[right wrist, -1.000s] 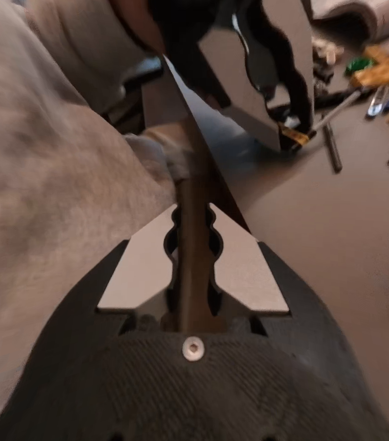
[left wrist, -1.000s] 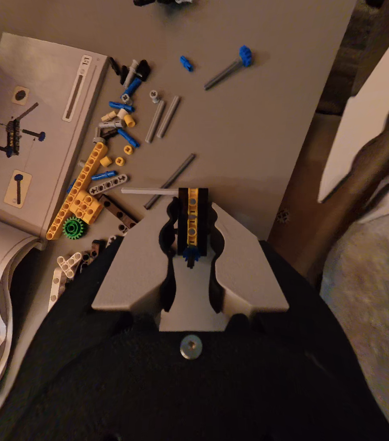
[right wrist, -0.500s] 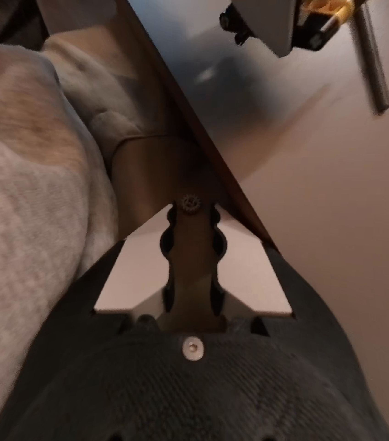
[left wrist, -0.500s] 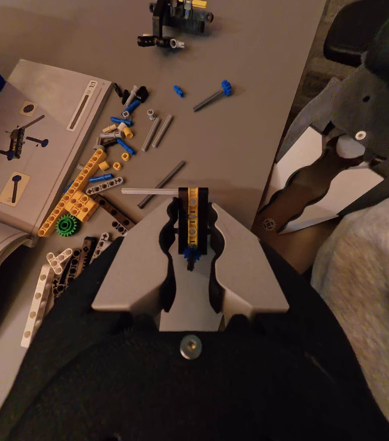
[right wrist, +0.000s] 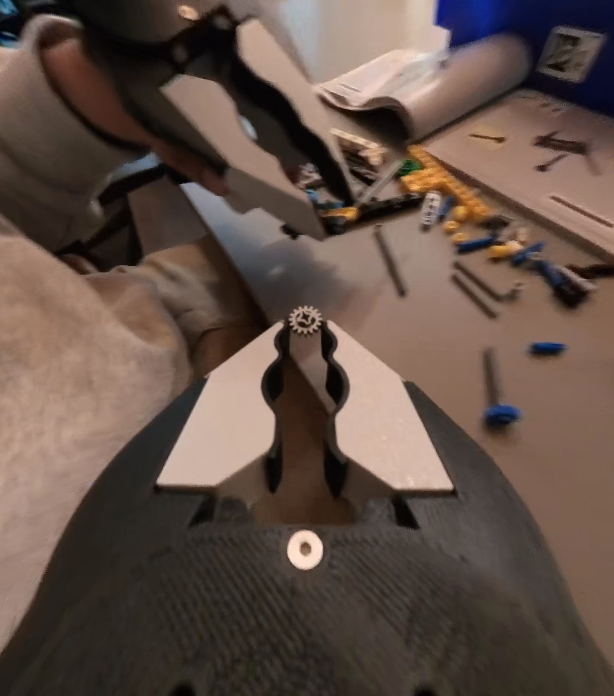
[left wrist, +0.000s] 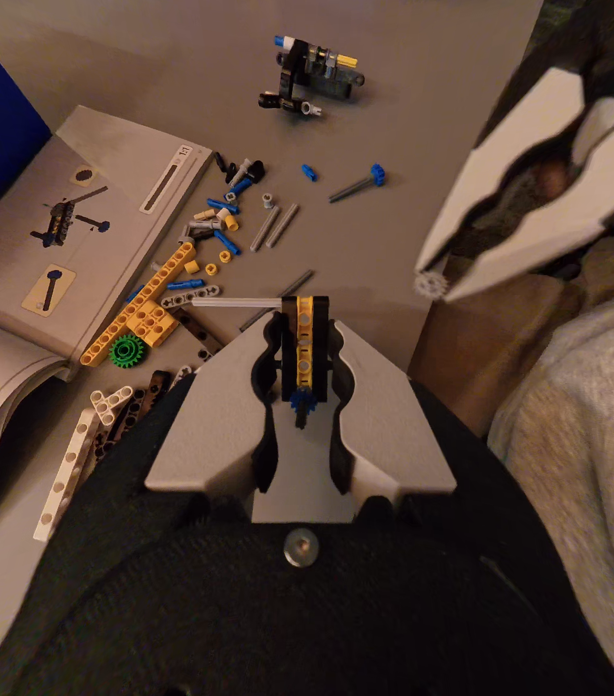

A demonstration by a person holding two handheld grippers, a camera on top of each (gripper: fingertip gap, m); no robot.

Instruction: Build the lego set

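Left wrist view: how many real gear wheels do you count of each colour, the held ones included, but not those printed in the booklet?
Green gear: 1
Blue gears: 2, one on the held assembly
Grey gear: 1
Total: 4

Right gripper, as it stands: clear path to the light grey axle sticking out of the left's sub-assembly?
Probably not: the right gripper is shut on a small grey gear, and the axle projects from the assembly's far side.
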